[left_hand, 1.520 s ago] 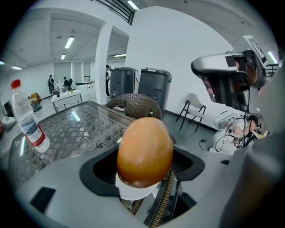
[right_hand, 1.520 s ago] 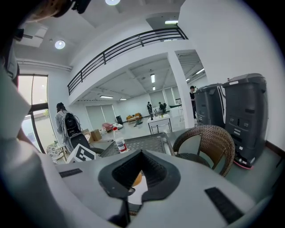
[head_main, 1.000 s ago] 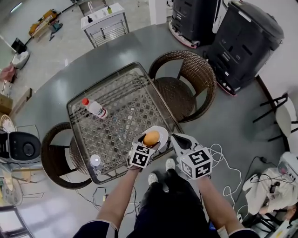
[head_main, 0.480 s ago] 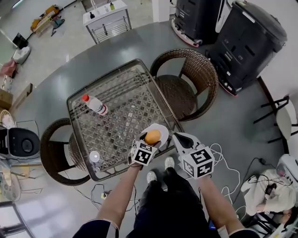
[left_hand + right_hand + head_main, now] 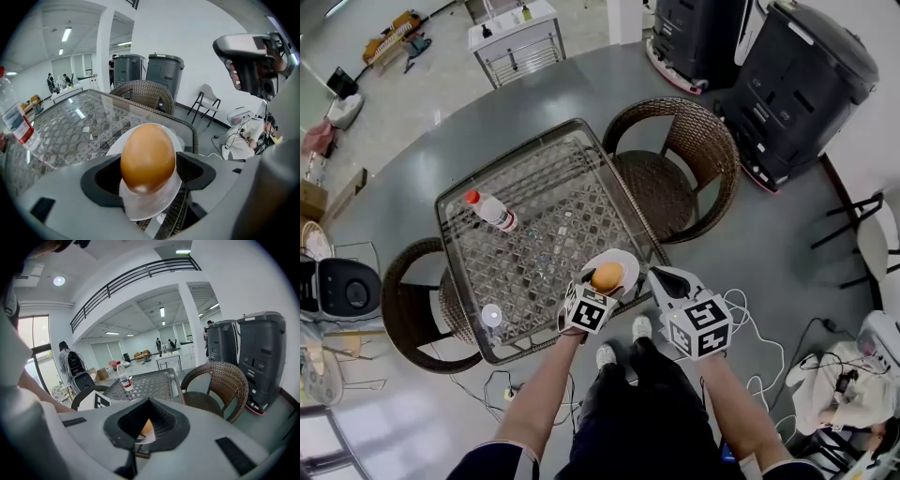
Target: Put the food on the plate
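Food [image 5: 147,157] – orange, egg-shaped – clamped between jaws of left gripper [image 5: 598,287], directly over the plate [image 5: 628,262]. Right gripper [image 5: 663,278] just beside the plate – jaws together, holding nothing.

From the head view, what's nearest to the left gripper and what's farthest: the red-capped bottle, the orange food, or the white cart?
1. Orange food, held in the left gripper.
2. Red-capped bottle, on the glass table, toward its far left.
3. White cart, on the floor beyond the table.
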`<control>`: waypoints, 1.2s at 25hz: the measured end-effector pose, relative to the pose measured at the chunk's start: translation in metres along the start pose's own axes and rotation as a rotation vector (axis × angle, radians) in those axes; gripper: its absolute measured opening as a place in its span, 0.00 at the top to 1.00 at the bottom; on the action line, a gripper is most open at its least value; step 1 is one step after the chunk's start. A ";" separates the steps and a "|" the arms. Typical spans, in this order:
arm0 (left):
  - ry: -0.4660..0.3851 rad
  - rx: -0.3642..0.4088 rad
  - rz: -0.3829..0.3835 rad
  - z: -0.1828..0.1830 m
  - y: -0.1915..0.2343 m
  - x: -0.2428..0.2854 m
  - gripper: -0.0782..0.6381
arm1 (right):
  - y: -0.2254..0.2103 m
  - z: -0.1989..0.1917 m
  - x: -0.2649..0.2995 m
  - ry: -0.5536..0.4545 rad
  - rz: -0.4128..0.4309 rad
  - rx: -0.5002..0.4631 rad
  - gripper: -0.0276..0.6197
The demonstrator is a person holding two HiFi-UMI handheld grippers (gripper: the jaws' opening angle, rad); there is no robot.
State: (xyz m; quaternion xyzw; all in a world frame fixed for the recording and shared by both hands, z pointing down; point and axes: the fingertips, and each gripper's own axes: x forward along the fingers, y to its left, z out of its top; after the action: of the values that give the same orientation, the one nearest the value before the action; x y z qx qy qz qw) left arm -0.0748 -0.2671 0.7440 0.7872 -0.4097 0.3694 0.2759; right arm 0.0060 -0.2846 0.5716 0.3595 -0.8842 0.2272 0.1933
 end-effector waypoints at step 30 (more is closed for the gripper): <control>-0.511 0.005 -0.002 0.125 -0.023 -0.177 0.61 | 0.031 0.066 -0.012 -0.181 0.046 -0.004 0.95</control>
State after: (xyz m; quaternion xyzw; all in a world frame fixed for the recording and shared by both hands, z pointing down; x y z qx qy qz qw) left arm -0.0800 -0.2695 0.5266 0.8560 -0.4645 0.1595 0.1618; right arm -0.0199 -0.2938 0.5028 0.3577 -0.9065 0.1965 0.1081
